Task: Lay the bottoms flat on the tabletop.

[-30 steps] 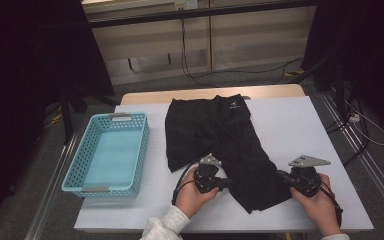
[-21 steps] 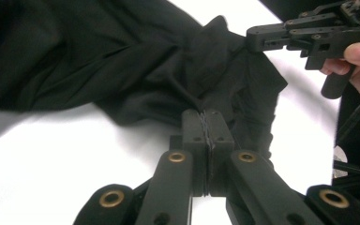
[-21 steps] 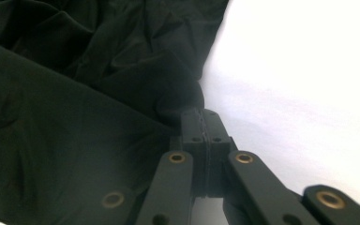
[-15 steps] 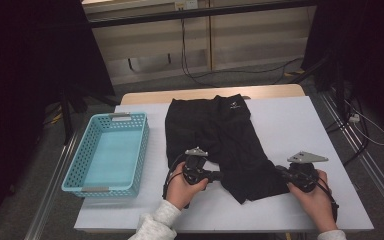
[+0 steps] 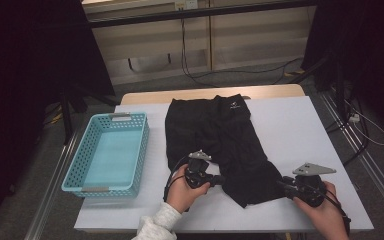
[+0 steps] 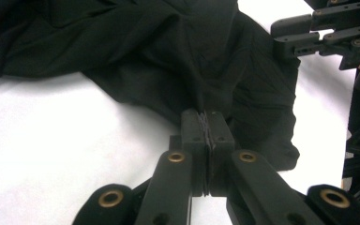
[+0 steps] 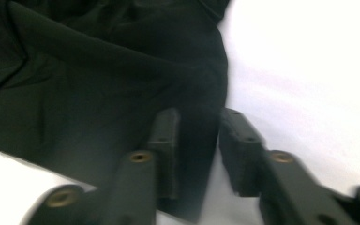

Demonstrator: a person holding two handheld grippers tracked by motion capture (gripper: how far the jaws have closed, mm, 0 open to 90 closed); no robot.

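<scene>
A: White table, dark room; where are the shorts?

B: Flat at centre, long axis running away from the person, hem nearest. Basket lies left.

A: Gripper states?

B: Left gripper is clamped on hem fabric. Right gripper has just been opening; cloth sits between its parted jaws, unpinched.

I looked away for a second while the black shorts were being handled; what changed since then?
The left claw, shut on the black shorts, carried its pinch of cloth further onto the garment, toward the waistband. The right claw has just been opening, the hem between its jaws. The blue basket and table stayed put.
</scene>
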